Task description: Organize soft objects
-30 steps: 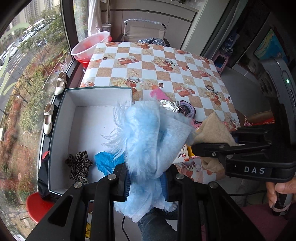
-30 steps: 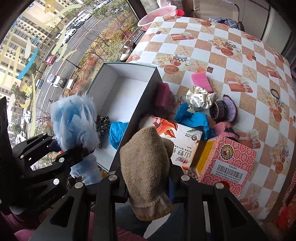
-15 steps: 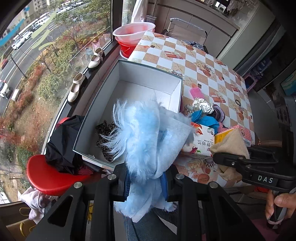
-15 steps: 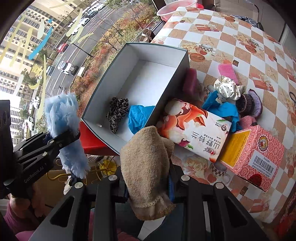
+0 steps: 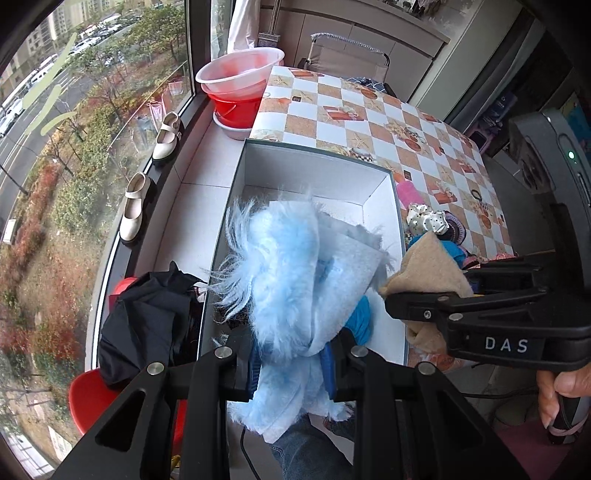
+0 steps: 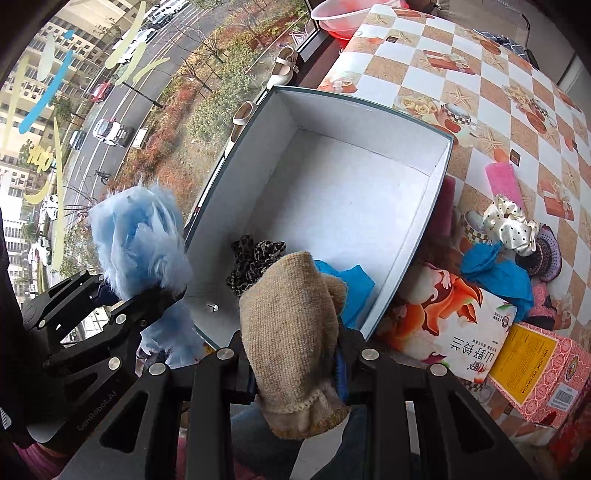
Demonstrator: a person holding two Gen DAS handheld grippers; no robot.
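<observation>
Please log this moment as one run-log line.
left tongs: shut on fluffy blue fabric | right tongs: shut on tan knitted mitten | grey cardboard box: below

A table [image 5: 369, 122] under a checkered orange-and-white cloth stands just beside a large window [image 5: 92, 110] giving daylight and a view down on trees and a street. On the tiled sill [image 5: 192, 206] beside the table lie two cream shoes [image 5: 135, 206]. Pale cabinets [image 5: 369, 29] line the wall beyond the table.
</observation>
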